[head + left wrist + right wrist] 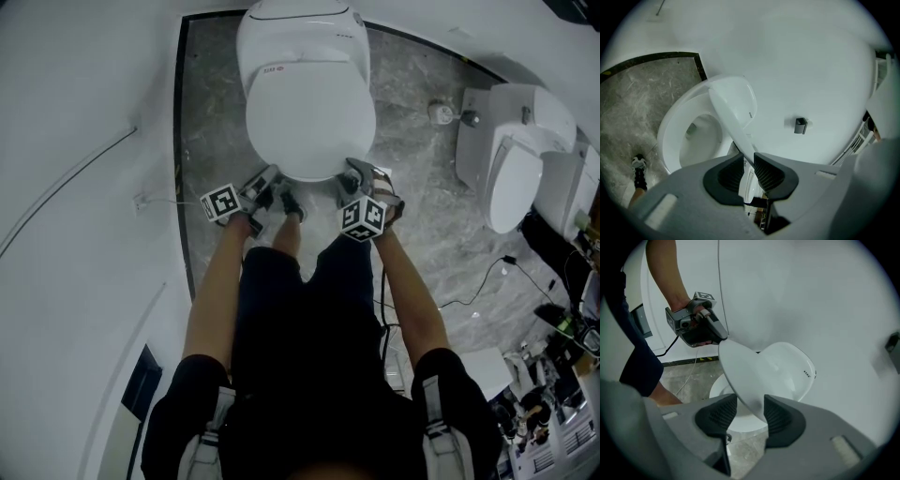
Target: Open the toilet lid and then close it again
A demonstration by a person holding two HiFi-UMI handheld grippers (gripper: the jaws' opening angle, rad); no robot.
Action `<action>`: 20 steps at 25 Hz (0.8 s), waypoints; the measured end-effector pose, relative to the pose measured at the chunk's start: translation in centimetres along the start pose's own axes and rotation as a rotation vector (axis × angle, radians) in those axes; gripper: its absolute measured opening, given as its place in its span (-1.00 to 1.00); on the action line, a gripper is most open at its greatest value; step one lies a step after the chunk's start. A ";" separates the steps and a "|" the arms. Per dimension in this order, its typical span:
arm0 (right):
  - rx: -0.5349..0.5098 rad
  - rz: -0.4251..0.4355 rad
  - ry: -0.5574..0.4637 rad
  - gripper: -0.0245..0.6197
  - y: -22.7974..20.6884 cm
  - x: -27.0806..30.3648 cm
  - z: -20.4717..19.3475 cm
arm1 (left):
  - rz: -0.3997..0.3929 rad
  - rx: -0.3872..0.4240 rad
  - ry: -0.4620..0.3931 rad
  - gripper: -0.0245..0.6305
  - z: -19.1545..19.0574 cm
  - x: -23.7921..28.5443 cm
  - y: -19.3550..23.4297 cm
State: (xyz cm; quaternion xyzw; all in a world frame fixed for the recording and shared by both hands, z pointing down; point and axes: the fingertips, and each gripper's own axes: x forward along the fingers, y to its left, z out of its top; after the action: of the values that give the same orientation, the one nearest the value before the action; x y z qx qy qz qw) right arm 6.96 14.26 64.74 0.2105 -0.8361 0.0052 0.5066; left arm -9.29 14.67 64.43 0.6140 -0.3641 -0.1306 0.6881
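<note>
The white toilet [305,56] stands straight ahead, its lid [309,122] tilted up off the seat [670,136], with the bowl showing below. My left gripper [267,183] is at the lid's front left edge. In the left gripper view the thin lid edge [731,117] runs between the left gripper's [749,161] pads, which are shut on it. My right gripper [361,178] is at the front right edge. In its own view the lid [740,371] passes at a slant between the right gripper's [751,404] wider-set jaws, with a gap beside the left pad.
A second white toilet [516,169] stands to the right on the marble floor [412,187], with a black cable [478,281] and cluttered gear [562,403] nearer. White walls close in on the left and behind. The person's shoes [281,202] are at the bowl's foot.
</note>
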 end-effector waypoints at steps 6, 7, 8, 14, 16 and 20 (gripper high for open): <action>0.015 -0.019 -0.005 -0.41 -0.3 0.0 0.6 | 0.000 0.014 0.025 -0.73 0.4 -0.2 0.0; 0.028 -0.018 -0.008 -0.41 -0.4 0.0 0.6 | 0.006 0.020 0.034 -0.73 0.4 -0.2 0.1; 0.045 -0.016 -0.010 -0.41 -0.5 0.0 0.6 | 0.006 0.030 0.046 -0.72 0.3 -0.2 0.1; 0.088 -0.016 -0.014 -0.40 -0.8 -0.2 0.6 | 0.026 0.108 0.127 -0.69 0.2 0.2 -0.4; 0.081 -0.014 -0.021 -0.40 -1.0 -0.2 0.8 | 0.035 0.126 0.136 -0.69 0.3 0.2 -0.6; 0.085 -0.020 -0.022 -0.40 -1.0 -0.6 1.1 | 0.087 0.225 0.182 -0.69 0.0 -0.6 -0.9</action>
State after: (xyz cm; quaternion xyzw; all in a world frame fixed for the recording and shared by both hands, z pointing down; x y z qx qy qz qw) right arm 6.63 13.35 63.48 0.2401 -0.8386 0.0334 0.4879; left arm -9.47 14.81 63.36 0.6803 -0.3390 -0.0028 0.6499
